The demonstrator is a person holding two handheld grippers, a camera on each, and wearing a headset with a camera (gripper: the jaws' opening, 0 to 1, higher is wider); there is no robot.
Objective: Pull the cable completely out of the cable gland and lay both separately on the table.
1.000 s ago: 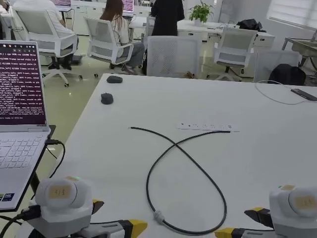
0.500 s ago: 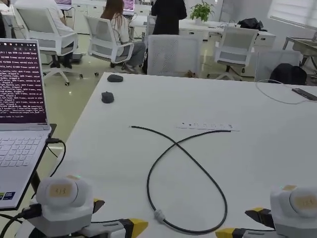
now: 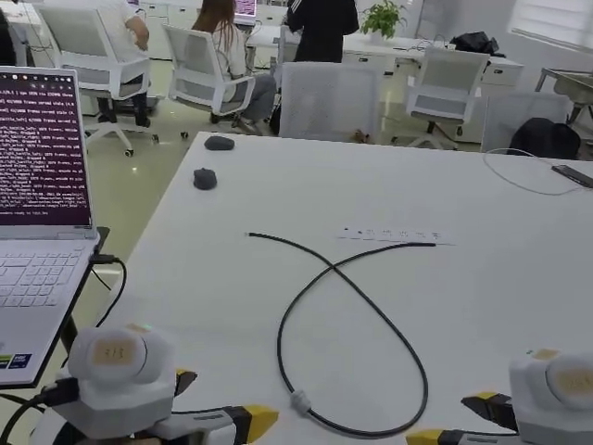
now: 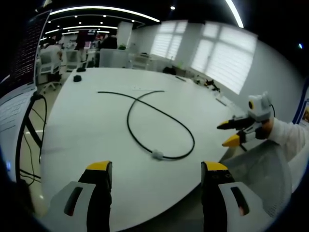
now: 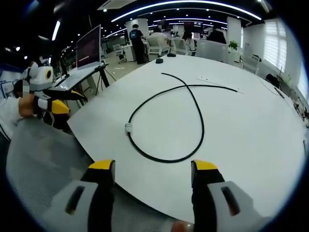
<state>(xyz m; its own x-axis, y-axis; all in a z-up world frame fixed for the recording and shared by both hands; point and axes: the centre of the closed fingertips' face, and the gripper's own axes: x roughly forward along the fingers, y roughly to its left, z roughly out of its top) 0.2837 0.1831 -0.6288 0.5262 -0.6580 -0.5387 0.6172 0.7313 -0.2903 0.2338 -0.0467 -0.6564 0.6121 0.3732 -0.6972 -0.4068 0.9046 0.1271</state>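
Bright, even office light. Ceiling strip lights [image 4: 104,7] and blinded windows [image 4: 217,53] are the sources. White table [image 3: 482,278] has mild glare toward its far edge, shadows faint. Cable [image 3: 371,306] crisp in head view. Gripper views bend heavily at edges, foreground slightly soft.

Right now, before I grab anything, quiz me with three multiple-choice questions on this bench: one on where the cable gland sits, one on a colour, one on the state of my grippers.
1. Where is the cable gland?
A) on the cable, at the near side of its loop
B) at the cable's far tip
C) loose, off the cable

2. What colour is the cable?
A) white
B) black
C) red

3. How are the left gripper and the right gripper?
A) both open, empty
B) left shut on the cable
C) right shut on the gland

1 A: it sits threaded on the loop nearest the grippers.
2 B: it shows dark against the white table.
3 A: each gripper view shows jaws wide apart with nothing between.
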